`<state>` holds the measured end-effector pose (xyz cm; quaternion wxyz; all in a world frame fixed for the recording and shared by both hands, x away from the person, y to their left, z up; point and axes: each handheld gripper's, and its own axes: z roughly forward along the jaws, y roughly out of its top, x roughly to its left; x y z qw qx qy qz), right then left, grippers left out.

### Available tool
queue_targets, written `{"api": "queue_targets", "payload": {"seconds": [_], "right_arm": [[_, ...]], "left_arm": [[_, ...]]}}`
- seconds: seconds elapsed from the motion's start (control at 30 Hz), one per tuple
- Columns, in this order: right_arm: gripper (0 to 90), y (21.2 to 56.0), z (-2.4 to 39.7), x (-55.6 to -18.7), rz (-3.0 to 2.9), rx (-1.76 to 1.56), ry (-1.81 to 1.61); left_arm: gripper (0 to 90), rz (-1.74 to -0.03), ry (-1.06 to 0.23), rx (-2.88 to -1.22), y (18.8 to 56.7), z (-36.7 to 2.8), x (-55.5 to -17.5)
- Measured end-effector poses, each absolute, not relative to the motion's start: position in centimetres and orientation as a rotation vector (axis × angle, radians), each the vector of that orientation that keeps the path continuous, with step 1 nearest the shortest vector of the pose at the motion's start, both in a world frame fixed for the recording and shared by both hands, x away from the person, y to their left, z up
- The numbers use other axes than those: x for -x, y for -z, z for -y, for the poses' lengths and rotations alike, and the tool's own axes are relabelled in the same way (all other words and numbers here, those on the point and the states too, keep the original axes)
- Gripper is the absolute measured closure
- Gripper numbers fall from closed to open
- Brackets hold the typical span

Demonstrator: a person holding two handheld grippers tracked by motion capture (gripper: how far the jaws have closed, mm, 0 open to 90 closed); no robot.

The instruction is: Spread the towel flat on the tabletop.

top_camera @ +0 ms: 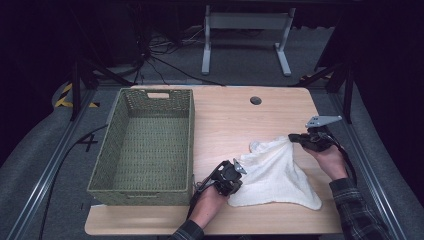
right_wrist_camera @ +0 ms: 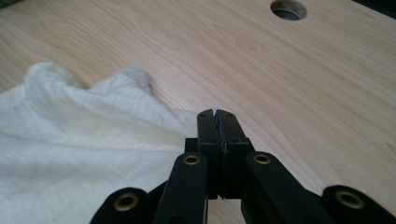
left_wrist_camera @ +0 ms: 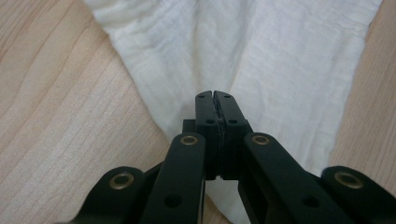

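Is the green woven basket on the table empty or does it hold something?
Empty. The high view shows the green woven basket with its bare woven bottom; the white cloth lies outside on the wooden table.

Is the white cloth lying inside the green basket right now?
No, the white cloth lies on the wooden table to the right of the green basket, which holds nothing.

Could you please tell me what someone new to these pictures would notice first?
Most striking is the white cloth on the right half of the wooden table, drawn taut between two hand-held grippers. The left gripper pinches its near-left edge, and the right gripper pinches its far-right corner, both with jaws shut. Next is the empty green woven basket on the table's left side.
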<state>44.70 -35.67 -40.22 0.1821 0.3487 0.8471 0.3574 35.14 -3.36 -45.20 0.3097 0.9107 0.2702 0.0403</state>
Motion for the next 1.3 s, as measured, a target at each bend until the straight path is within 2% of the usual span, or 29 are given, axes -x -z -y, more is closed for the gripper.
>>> {"api": "queue_targets", "payload": {"seconds": [0.07, 0.2, 0.3, 0.8, 0.87, 1.0, 1.3], "right_arm": [[89.0, 40.4, 35.5, -44.6, -2.399, -0.99, -1.032], [78.2, 40.1, 34.5, -44.4, -2.422, -0.952, -1.116], [75.0, 39.8, 33.2, -44.4, -2.45, -0.905, -1.162], [69.3, 42.2, 26.1, -46.6, -2.601, -0.814, -1.115], [70.5, 42.9, 25.8, -46.8, -2.621, -0.818, -1.069], [87.8, 44.3, 25.6, -46.8, -2.667, -0.806, -0.976], [89.5, 41.6, 28.2, -45.5, -2.585, -0.791, -1.083]], "left_arm": [[89.5, -0.714, -0.106, -2.406, 45.2, 3.4, -35.2], [89.4, -0.716, -0.104, -2.401, 45.2, 3.3, -35.2], [89.4, -0.715, -0.105, -2.405, 45.2, 3.4, -35.2], [89.4, -0.717, -0.107, -2.401, 45.2, 3.4, -35.1], [89.4, -0.719, -0.107, -2.399, 45.2, 3.4, -35.1], [89.4, -0.722, -0.108, -2.398, 45.2, 3.4, -35.1], [89.4, -0.725, -0.108, -2.4, 45.2, 3.4, -35.1]]}}
